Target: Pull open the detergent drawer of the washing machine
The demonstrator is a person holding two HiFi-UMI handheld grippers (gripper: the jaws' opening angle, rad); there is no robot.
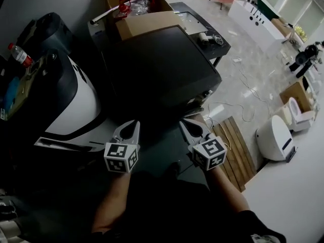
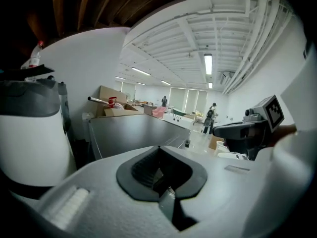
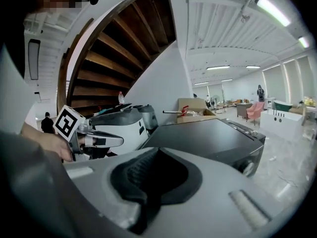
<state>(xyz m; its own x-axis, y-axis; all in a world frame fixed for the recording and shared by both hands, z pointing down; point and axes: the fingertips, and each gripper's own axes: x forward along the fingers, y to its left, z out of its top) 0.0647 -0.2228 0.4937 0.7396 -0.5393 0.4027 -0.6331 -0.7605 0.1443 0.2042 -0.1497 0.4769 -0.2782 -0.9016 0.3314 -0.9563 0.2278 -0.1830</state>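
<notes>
The washing machine [image 1: 162,70] is a dark box with a flat top, standing in the middle of the head view. Its front panel faces away from that view, and I cannot pick out the detergent drawer. In the right gripper view the machine's top [image 3: 208,138] and one front corner with a round knob [image 3: 250,167] show. My left gripper [image 1: 129,128] and right gripper [image 1: 190,127] hover side by side just short of the machine's near edge. Both are shut with nothing between their jaws. Each gripper view shows the other gripper: the right gripper [image 2: 233,129] and the left gripper [image 3: 116,142].
A white-and-black appliance [image 1: 76,100] stands close on the left, with a water bottle [image 1: 20,54] on a dark unit behind it. An open cardboard box [image 1: 136,9] sits behind the washing machine. A wooden pallet [image 1: 235,146], loose cables and a white machine [image 1: 276,138] are on the floor to the right.
</notes>
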